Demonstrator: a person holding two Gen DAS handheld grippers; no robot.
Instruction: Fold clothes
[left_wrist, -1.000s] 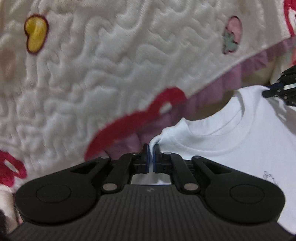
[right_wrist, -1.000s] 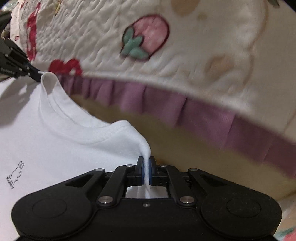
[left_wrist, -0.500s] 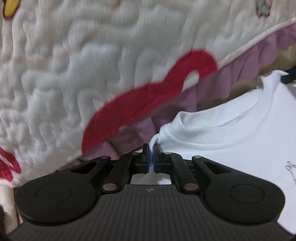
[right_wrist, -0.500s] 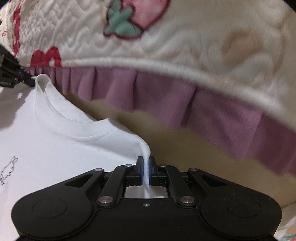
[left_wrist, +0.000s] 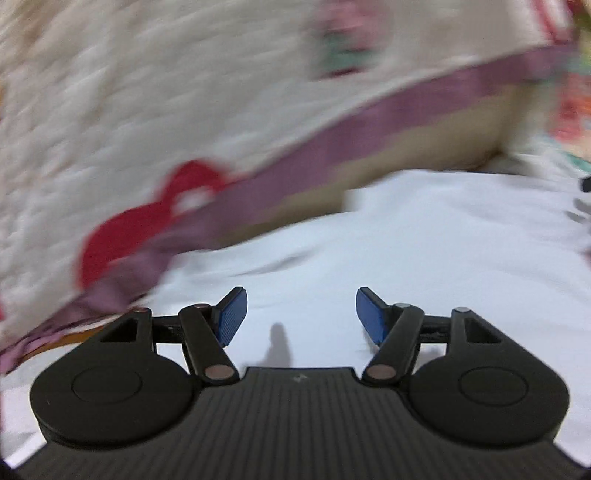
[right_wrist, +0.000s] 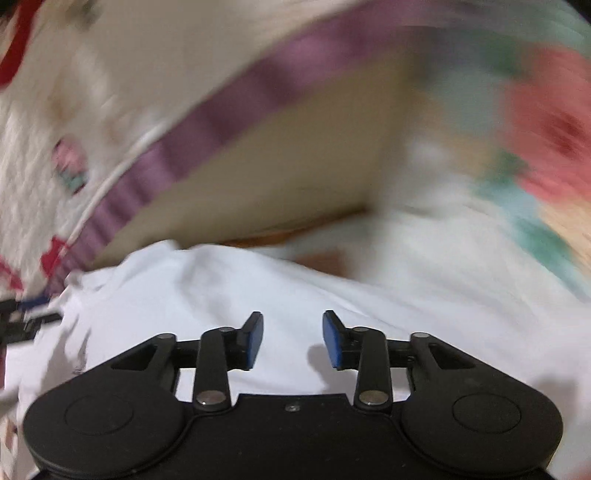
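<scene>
A white T-shirt (left_wrist: 406, 240) lies spread on the bed and fills the lower half of both wrist views (right_wrist: 295, 288). My left gripper (left_wrist: 301, 314) hovers just above the cloth, open wide, with nothing between its blue pads. My right gripper (right_wrist: 292, 338) is open too, also over the white cloth and holding nothing. At the left edge of the right wrist view a dark blurred part of the other gripper (right_wrist: 22, 317) shows beside the shirt. Both views are smeared by motion.
A cream quilt (left_wrist: 129, 110) with red and pink prints and a purple ruffle edge (left_wrist: 332, 147) rises behind the shirt. A tan surface (right_wrist: 277, 166) shows under the quilt's edge. A flowered fabric (right_wrist: 546, 129) lies at the right.
Both grippers were shut on the shirt's shoulders beside the collar; now both are open and the shirt lies flat. The views have swung, and the collar is out of sight.
</scene>
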